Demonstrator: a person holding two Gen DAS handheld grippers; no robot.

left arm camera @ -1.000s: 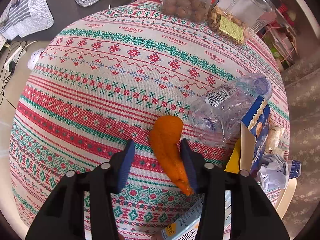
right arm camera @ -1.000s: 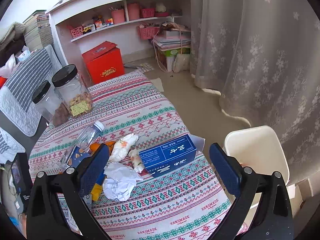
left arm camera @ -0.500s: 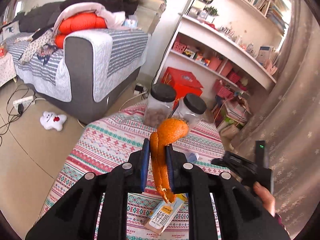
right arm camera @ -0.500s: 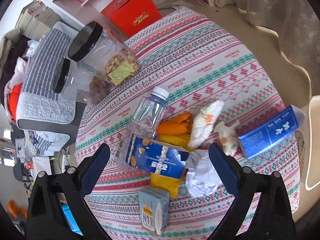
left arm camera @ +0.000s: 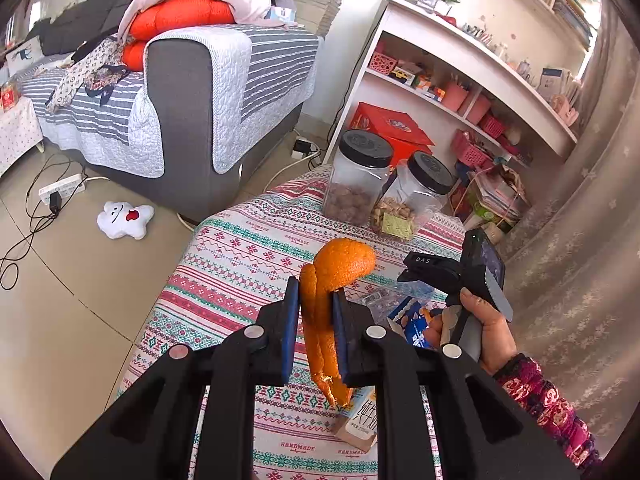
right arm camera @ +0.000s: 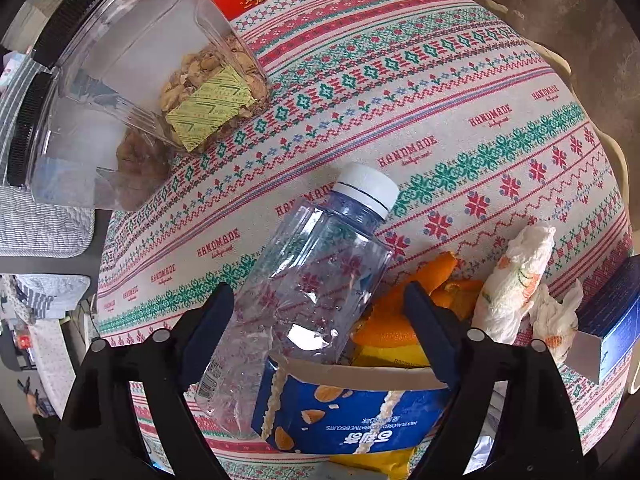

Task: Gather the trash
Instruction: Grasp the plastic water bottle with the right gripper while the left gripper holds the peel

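My left gripper [left arm camera: 315, 300] is shut on a strip of orange peel [left arm camera: 332, 280] and holds it up above the patterned table [left arm camera: 240, 264]. My right gripper [right arm camera: 320, 304] is open, low over the table, its jaws on either side of an empty clear plastic bottle [right arm camera: 316, 276] with a white cap. Below the bottle lies a blue biscuit box [right arm camera: 348, 408]. More orange peel [right arm camera: 424, 308], yellow wrapping [right arm camera: 388, 356] and crumpled tissues [right arm camera: 516, 280] lie to the right. The right gripper also shows in the left wrist view [left arm camera: 452, 276], held by a hand.
Two clear jars with black lids [right arm camera: 132, 80] stand at the table's far side, also in the left wrist view [left arm camera: 360, 184]. A small milk carton [left arm camera: 360, 416] lies near the table's front. A blue box [right arm camera: 612, 320] sits at the right edge. A sofa [left arm camera: 192, 92] and shelves [left arm camera: 460, 68] surround the table.
My left gripper has closed on the orange peel and lifted it off the table. My right gripper has come down close over the bottle.
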